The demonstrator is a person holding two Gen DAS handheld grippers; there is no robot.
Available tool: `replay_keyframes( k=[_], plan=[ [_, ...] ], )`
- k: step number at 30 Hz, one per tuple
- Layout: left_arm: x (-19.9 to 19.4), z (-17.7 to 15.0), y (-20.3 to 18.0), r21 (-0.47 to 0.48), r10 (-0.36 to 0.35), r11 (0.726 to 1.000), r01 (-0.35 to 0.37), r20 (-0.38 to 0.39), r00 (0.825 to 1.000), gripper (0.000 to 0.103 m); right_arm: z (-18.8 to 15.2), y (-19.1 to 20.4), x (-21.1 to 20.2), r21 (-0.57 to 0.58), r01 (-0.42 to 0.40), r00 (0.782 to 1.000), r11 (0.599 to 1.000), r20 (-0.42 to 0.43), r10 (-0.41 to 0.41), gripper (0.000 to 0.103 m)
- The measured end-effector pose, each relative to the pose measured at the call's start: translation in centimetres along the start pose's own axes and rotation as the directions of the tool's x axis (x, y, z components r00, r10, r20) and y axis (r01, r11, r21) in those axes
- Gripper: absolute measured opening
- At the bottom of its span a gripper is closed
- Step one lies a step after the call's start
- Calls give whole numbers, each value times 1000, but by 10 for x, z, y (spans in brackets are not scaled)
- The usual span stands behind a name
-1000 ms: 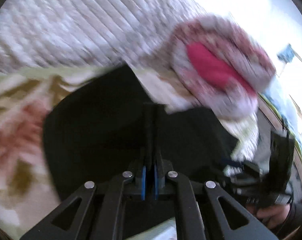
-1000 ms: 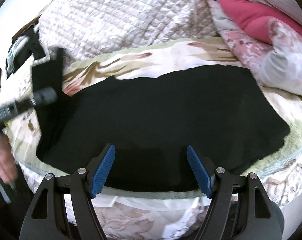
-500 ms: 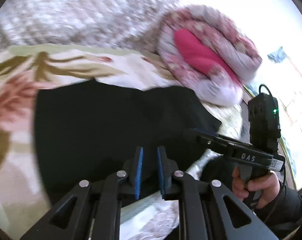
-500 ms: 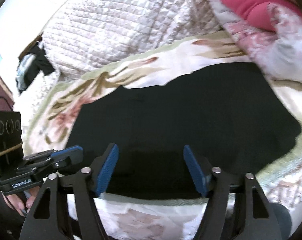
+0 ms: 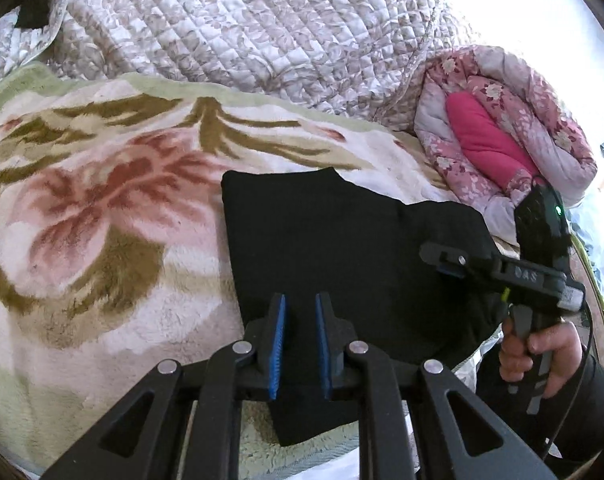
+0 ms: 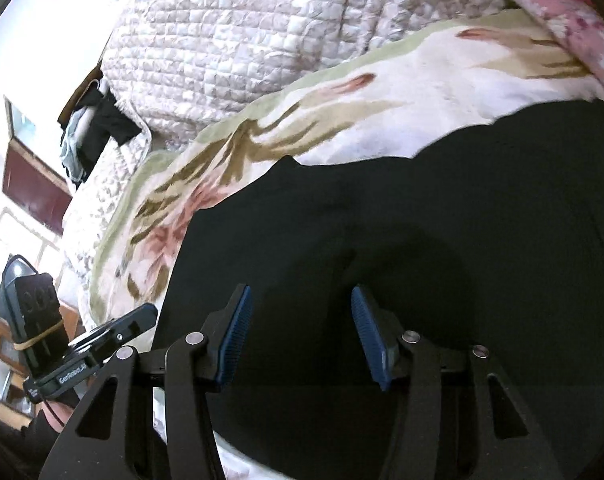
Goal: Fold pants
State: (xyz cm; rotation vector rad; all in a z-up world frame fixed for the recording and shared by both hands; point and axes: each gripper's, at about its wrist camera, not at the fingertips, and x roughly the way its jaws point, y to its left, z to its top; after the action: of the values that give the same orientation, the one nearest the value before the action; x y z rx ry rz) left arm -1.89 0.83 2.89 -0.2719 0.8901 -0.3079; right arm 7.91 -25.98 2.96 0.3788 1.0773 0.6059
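The black pants (image 5: 342, 248) lie folded flat on a floral fleece blanket (image 5: 101, 220); they also fill the right wrist view (image 6: 422, 240). My left gripper (image 5: 299, 308) hovers over the pants' near left edge, jaws a small gap apart and empty. My right gripper (image 6: 297, 304) is open and empty, just above the pants' near edge. The right gripper also shows in the left wrist view (image 5: 446, 258) over the pants' right end. The left gripper shows in the right wrist view (image 6: 141, 316) at the pants' left edge.
A quilted white bedspread (image 5: 241, 28) lies behind the blanket. A rolled pink floral quilt (image 5: 502, 136) sits at the right. Dark clothes (image 6: 97, 128) hang at the bed's far left corner. The bed's near edge runs under both grippers.
My left gripper let go of the pants, opened slightly and pulled back left. The pants now lie folded. The right gripper moved closer over the cloth and stayed open.
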Motion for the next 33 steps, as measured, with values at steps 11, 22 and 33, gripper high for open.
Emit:
replay_keyframes(
  k=[11,22,33],
  plan=[
    [-3,2,3,10,19,1000,-19,12,1000,17,-8,-6,-11,48,11,1000,999,25,-12,2],
    [3,7,0,24,37,999,-37,2,999,17,-3,-10,-21,56,115,992,992,49,-118,10],
    [55,47,-12,109,109,988,-108,-6,994,25,24,-3,22,-71,166,986,984,-4,-167,10]
  ],
)
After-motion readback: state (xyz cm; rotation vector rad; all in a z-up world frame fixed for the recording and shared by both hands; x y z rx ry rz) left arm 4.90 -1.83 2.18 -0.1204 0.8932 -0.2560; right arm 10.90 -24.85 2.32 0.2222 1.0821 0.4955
